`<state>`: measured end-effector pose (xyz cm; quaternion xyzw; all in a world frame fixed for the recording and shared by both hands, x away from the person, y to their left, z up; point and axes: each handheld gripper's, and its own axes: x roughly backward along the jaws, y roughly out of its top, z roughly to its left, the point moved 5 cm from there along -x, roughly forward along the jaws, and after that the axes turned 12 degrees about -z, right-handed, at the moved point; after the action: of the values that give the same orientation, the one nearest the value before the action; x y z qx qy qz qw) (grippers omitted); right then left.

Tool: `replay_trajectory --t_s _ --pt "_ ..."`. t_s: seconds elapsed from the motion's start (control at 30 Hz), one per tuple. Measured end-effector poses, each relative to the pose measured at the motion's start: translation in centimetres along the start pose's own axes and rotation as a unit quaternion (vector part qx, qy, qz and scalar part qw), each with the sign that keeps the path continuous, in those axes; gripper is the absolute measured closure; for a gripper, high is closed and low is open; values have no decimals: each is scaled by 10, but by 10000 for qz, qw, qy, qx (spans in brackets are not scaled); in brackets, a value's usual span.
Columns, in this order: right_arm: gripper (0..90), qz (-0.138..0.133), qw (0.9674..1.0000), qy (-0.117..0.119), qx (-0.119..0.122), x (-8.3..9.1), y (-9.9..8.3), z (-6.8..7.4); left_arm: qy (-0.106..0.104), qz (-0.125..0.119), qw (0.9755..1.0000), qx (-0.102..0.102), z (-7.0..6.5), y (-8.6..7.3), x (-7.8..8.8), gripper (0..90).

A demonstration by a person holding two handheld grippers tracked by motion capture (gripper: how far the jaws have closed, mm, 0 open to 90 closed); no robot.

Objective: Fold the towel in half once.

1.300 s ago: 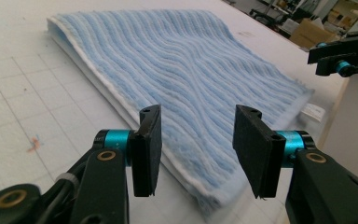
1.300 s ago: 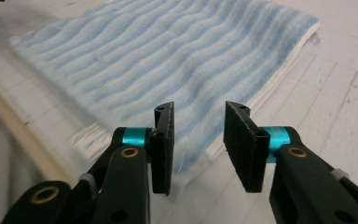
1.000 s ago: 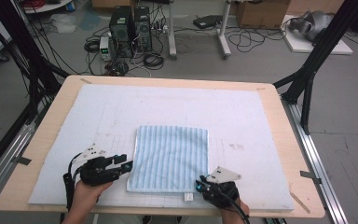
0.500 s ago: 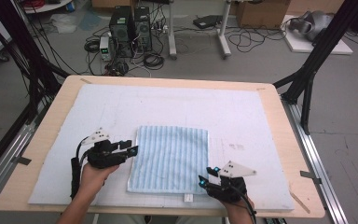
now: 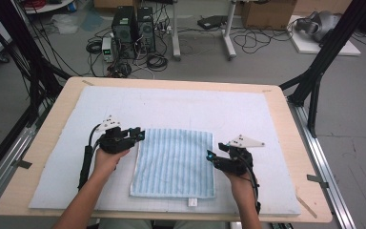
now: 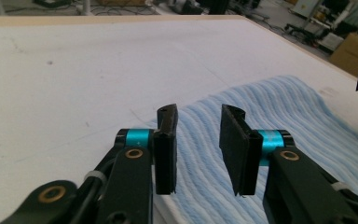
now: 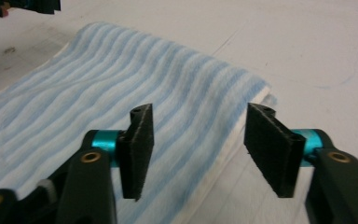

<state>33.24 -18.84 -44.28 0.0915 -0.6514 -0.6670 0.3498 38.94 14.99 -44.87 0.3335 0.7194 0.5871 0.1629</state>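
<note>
Both your hands have slid up the towel's (image 5: 174,162) sides; it lies flat mid-desk. L gripper (image 5: 137,134) jaws just narrowing, R gripper (image 5: 211,157) just widening, nothing pinched; prob. lining up next fold

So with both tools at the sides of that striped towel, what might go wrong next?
The left tool sits at the folded towel's far left corner, the right tool lower down its right edge, so an uneven lift could skew it. Each tool's jaws, open with the towel edge below them, might pinch only the top layer and undo the fold.
</note>
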Motion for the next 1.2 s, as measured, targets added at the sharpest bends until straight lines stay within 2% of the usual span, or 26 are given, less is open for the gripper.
replay_trajectory --t_s 0.07,0.1,0.17,0.27,0.33,0.47,0.57,0.6,0.63,0.67,0.73,0.93,1.0,1.07,1.1,1.13,1.17,1.2 --pt "476 76 9999 50 79 -9 2 -2 21 105 9999 39 3 -4 -5 707" --pt "561 123 9997 81 186 -13 3 -2 32 242 9997 -36 4 -5 -9 708" --pt "690 247 9991 70 342 -22 5 -2 51 319 9993 -164 3 -6 -18 729" --pt "776 329 9985 -57 443 -37 9 -7 152 341 9990 -255 5 -8 -27 769" --pt "792 347 9986 -72 391 -46 11 -10 340 629 9971 -245 11 -19 -32 781" --pt "799 689 9967 -145 411 -69 7 -15 685 657 9955 -85 18 -19 -33 811" --pt "790 997 9932 -393 466 -78 -3 -24 961 763 9924 -72 21 -20 -34 812" --pt "784 954 9945 -354 252 -79 -5 -29 1008 783 9918 -55 21 -21 -35 811" --pt "762 914 9950 -367 186 -79 -5 -31 1041 911 9904 -38 22 -22 -37 812" --pt "743 892 9948 -432 226 -79 -5 -33 1042 1026 9892 -49 22 -23 -39 809" --pt "716 873 9951 -435 159 -78 -6 -35 1086 1070 9882 -170 20 -23 -40 808" --pt "627 763 9956 -537 69 -70 -3 -39 1092 1041 9886 -20 23 -22 -38 806" --pt "588 601 9968 -530 54 -62 0 -40 1058 978 9896 7 24 -21 -37 747" --pt "557 472 9974 -541 48 -51 4 -41 1004 847 9913 -120 26 -17 -33 683" --pt "546 387 9977 -557 47 -46 6 -41 942 706 9929 -174 26 -12 -30 644" --pt "527 272 9980 -570 57 -38 10 -42 870 594 9943 -188 26 -8 -28 609" --pt "501 214 9981 -577 85 -35 12 -42 708 378 9967 -126 25 -2 -25 575" --pt "469 161 9981 -582 126 -29 15 -43 636 260 9976 -110 24 4 -22 546"
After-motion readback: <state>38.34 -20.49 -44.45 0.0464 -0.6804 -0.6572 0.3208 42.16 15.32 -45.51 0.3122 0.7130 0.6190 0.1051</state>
